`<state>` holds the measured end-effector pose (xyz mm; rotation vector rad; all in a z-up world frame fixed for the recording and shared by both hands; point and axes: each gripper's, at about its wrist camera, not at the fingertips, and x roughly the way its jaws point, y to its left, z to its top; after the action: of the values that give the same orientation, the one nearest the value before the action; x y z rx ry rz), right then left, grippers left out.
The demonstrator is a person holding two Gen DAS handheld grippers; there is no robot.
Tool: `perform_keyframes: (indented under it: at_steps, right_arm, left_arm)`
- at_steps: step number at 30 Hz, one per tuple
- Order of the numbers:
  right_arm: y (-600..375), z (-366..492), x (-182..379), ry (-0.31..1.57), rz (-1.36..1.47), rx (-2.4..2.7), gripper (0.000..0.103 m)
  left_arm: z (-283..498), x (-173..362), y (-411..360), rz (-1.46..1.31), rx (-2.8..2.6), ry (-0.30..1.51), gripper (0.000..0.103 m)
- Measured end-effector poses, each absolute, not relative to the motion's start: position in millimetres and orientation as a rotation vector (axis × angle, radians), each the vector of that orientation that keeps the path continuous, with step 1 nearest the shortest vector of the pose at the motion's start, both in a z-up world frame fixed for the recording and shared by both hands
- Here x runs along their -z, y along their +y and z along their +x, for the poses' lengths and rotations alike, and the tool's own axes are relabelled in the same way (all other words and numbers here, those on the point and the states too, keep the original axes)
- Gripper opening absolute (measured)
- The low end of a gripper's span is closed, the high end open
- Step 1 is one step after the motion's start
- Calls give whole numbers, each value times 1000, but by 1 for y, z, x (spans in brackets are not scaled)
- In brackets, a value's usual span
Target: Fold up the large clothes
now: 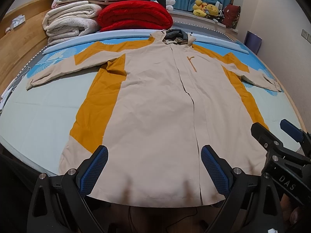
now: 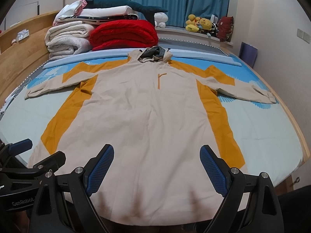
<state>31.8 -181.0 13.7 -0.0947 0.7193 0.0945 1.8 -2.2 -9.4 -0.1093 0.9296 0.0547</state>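
jacket [image 1: 155, 104]: lying flat on the bed [image 1: 38, 112], hem getting cut off behind your grippers
left gripper [image 1: 154, 167]: you're holding it spread wide over the hem
right gripper [image 2: 156, 167]: spread too, gripping nothing

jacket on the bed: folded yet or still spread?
Spread. The jacket lies flat, front up, both sleeves out sideways, hood at the far end; no fold made.
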Motion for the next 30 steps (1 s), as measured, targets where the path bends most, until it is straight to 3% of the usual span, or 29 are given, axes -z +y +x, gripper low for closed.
perform_keyframes:
  at_steps: [12, 22, 30]
  right_arm:
    - [-183, 38, -20, 722, -91, -90, 82]
    - [-180, 32, -25, 680, -129, -88, 81]
    - [-187, 20, -39, 640, -129, -72, 80]
  left_arm:
    - [7, -4, 9, -56, -69, 921, 91]
    - [-1, -27, 33, -252, -17, 957, 90]
    - [-15, -55, 46, -243, -33, 781, 90]
